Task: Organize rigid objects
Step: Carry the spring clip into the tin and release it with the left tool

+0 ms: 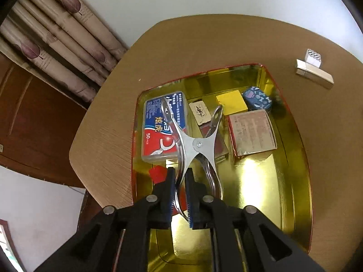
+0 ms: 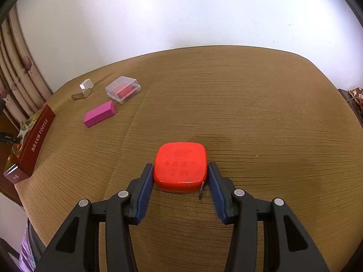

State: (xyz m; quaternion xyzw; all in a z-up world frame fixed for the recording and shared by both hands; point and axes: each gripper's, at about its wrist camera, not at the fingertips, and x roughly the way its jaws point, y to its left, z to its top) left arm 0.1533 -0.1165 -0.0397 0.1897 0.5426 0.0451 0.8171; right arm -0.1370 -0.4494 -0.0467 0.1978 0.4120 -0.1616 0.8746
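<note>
We see our left tool (image 1: 180, 181) closed down on one handle of a shiny metal pair of tongs (image 1: 195, 145), its blue pads (image 1: 188, 195) pinching the handle with barely a gap between them. The tongs hang over a gold-lined tin tray (image 1: 292, 140), their two tips spread apart, one lying across a clear dental floss pick box (image 1: 158, 122) at the tray's left side. Inside the tray we also find a small cream card box (image 1: 200, 112), a yellow box (image 1: 231, 102), a blue patterned tin (image 1: 257, 98) and a larger pink-edged carton (image 1: 251, 131), all gathered toward the far end. Outside the tray, on the brown table (image 1: 109, 136), a silvery lipstick-shaped case (image 1: 315, 73) lies just beside a small white striped box (image 1: 313, 56). Our right tool (image 2: 180, 174) stands wide, its blue pads (image 2: 145, 188) set on either side of a red 2 m tape measure (image 2: 180, 166) that rests flat on the table; the left pad appears to touch the case, while the right pad sits just beside it, so we cannot tell whether it has a firm hold. Well apart to the left lie a magenta box (image 2: 99, 113), a clear plastic case with something red inside (image 2: 123, 88), and a dark red toffee box (image 2: 31, 145) at the table's edge.
</note>
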